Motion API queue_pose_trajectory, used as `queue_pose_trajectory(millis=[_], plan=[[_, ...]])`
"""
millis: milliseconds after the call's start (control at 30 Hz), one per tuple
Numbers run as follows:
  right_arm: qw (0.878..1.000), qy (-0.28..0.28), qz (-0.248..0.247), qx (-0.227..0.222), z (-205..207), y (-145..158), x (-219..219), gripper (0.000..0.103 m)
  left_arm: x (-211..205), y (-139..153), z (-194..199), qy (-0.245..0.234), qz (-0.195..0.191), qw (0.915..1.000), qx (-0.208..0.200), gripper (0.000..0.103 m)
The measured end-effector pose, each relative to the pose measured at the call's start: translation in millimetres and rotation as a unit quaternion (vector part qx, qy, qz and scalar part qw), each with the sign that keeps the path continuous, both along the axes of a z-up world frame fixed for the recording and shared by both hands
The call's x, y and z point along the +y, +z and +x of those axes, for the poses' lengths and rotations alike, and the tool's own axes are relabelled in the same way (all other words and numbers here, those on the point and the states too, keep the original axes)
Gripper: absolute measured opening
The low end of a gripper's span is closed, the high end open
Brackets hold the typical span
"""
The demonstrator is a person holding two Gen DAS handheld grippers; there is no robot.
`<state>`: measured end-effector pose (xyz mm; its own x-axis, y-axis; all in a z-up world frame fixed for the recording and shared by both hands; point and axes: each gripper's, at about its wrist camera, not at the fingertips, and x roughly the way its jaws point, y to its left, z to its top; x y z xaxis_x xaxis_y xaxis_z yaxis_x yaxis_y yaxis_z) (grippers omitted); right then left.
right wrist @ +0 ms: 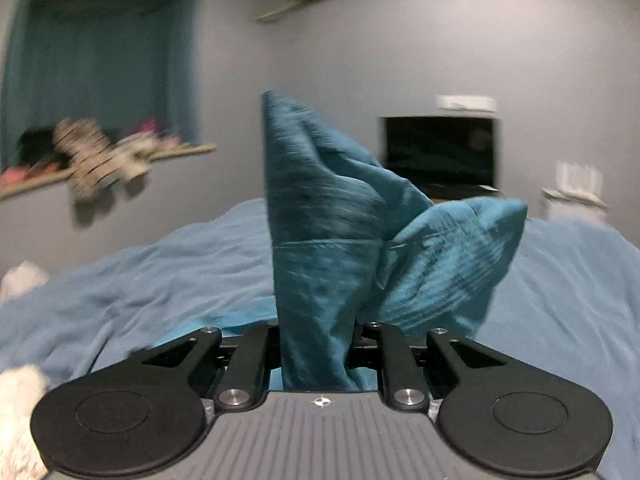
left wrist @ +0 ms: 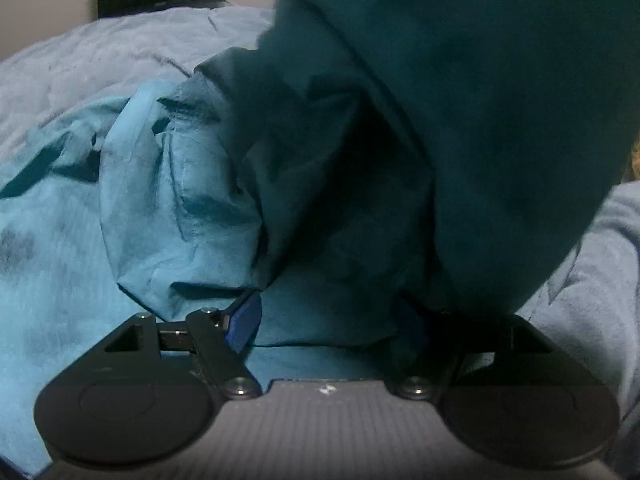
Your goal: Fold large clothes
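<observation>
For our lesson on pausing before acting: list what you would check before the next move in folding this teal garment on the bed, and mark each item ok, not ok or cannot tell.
1. Right gripper has a firm hold: ok; its jaws are shut on a bunch of the teal garment, which stands up from them.
2. Left gripper holds cloth: not ok; its jaws stand apart with fabric lying loose between them.
3. Garment lies flat: not ok; it is crumpled and part of it hangs over the left camera.
4. Bed cover is free for laying down: ok where it shows.
5. Which part of the garment is gripped: cannot tell.
</observation>
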<state>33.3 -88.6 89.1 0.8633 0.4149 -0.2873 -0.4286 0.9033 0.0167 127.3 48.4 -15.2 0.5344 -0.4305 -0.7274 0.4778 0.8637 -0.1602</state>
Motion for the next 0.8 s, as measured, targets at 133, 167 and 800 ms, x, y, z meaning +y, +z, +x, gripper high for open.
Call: queue_pose_trajectory(millis=[133, 167, 800], plan=[[0.999, 0.038, -0.008, -0.012, -13, 11, 15, 0.016, 47, 33, 9, 0.027, -0.024, 0.9993, 0.012, 0.073], [0.999, 0.043, -0.015, -0.017, -16, 13, 19, 0.016, 62, 44, 11, 0.04, -0.027, 0.9988, 0.003, 0.074], [0.967, 0.165, -0.184, 0.053, -2, -80, 131, 0.031, 242, 126, -39, 0.233, -0.164, 0.9431, -0.172, 0.077]])
